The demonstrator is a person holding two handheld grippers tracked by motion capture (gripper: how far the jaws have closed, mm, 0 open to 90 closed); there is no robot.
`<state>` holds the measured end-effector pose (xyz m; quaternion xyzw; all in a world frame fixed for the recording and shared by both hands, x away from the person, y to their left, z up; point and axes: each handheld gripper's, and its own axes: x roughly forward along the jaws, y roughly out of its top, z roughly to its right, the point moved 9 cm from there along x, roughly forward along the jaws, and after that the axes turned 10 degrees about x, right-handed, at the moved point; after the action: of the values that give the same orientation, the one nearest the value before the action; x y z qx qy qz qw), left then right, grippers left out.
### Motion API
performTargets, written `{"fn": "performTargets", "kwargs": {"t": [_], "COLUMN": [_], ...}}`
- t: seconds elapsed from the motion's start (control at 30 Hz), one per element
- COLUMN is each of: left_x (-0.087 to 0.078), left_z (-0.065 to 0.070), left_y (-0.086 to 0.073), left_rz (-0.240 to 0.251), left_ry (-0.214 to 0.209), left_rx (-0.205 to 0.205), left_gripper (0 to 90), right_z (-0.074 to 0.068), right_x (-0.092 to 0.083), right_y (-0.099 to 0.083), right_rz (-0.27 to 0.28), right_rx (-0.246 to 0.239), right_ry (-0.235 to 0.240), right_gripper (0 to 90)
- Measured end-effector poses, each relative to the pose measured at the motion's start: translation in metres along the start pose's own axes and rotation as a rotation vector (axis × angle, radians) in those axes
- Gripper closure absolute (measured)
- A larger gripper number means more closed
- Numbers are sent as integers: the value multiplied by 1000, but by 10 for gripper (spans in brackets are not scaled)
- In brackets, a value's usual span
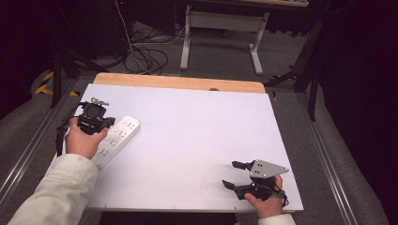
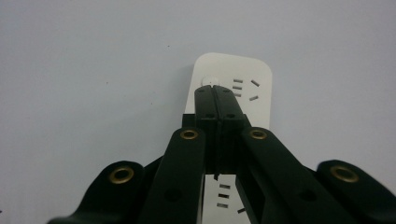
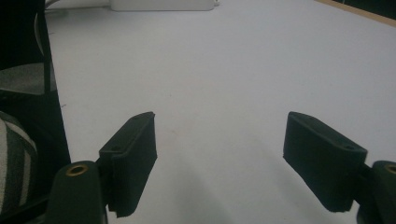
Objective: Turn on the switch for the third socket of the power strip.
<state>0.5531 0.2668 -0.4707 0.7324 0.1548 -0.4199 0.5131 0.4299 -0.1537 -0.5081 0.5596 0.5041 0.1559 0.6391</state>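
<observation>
Power strip, white and long, lies flat near the left edge of the white worktop, set at a slant with its far end pointing away from me. My left claw is clenched, jaws pressed together with nothing between them, and its joined tip rests at or just above a small round button on the strip's end; I cannot tell from the left gripper view whether it truly touches. I judge the step in hand to be pressing that switch.

To do it well, I would keep the jaws shut so the tip works as one blunt finger, come down straight on the middle of the button instead of its rim, and push gently enough that the strip neither tips nor skids across the smooth surface. Drifting sideways would land the tip on the socket slots just beside the button.

My right claw sits released, jaws wide apart and holding nothing, near the front right of the worktop, well apart from the strip. In the right gripper view the strip shows far off at the top edge.

The strip itself has rounded corners, a smooth matte casing and several groups of narrow dark slots along its top. My left hand hides part of its near end in the high view.
</observation>
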Motion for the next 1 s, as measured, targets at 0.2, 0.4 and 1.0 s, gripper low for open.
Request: {"fn": "performTargets", "kwargs": {"t": [0.2, 0.4, 1.0], "left_x": [-12, -21, -68], "left_z": [-1, -1, 40], "left_y": [4, 8, 22], "left_rz": [22, 38, 274], "left_ry": [-10, -9, -143], "left_rx": [-9, 3, 82], "left_gripper": [900, 900, 478], "right_z": [0, -1, -1], "right_x": [1, 1, 0], "right_y": [0, 0, 1], "right_rz": [-2, -4, 3], "right_rx": [0, -4, -4], "right_ry": [1, 0, -6], "right_gripper": [260, 260, 260]}}
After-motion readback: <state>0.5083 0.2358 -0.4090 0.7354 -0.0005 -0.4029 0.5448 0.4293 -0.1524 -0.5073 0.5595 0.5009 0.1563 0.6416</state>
